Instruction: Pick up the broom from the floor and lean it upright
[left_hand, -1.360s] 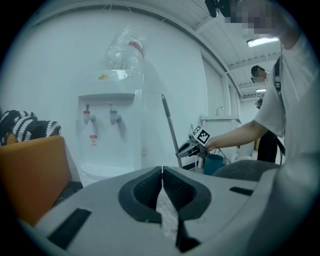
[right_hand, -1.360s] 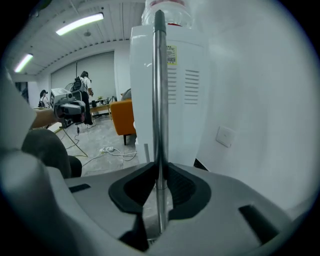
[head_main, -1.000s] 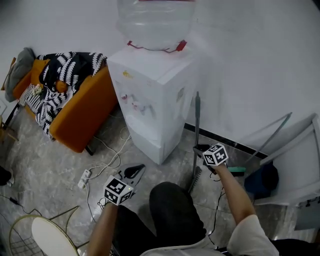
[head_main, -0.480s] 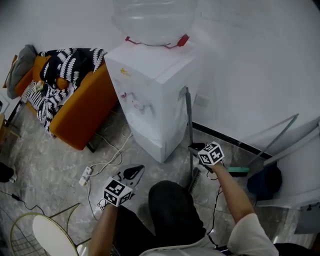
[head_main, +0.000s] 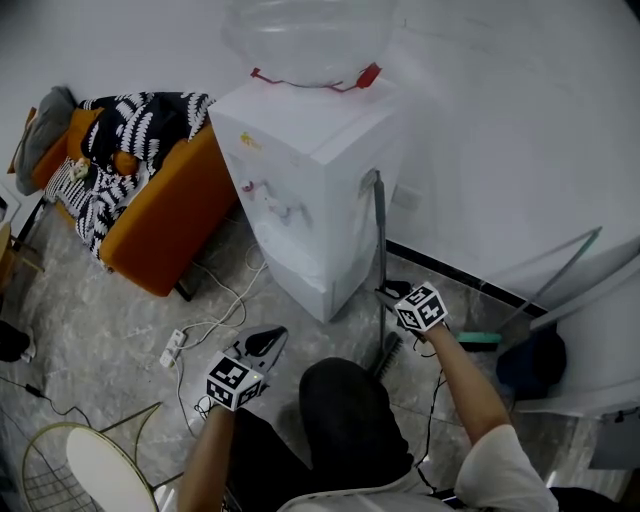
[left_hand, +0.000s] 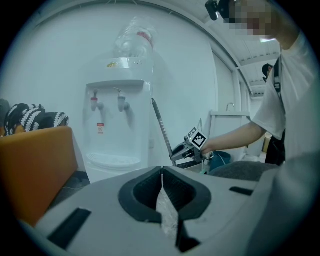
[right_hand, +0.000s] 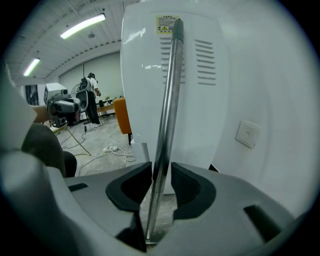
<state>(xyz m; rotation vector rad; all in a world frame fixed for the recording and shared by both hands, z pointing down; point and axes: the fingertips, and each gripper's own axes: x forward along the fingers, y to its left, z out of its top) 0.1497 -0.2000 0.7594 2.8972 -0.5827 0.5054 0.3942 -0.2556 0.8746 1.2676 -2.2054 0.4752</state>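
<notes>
We see a pale stone floor and a white wall behind it. Against that wall stands a white water dispenser with a clear bottle upside down on top. To its left is an orange sofa with a black-and-white blanket heaped on it.

The broom stands nearly upright at the dispenser's right side. Its dark bristle head is on the floor just beside our knee. In the right gripper view, the top of its grey metal handle lies against the dispenser's side panel, close to a yellow label.

Our right gripper is at the lower part of that handle. Its jaws have just been opening, and the handle runs up between the two dark pads. The handle sits close along one pad with a slim gap at the other, so we see no clamp on it.

Our left gripper hangs low in front of the dispenser, well apart from the broom. Its jaws are together, their tips meeting, with nothing between them.

A white power strip lies on the floor near the sofa, with a white cable trailing from it.
</notes>
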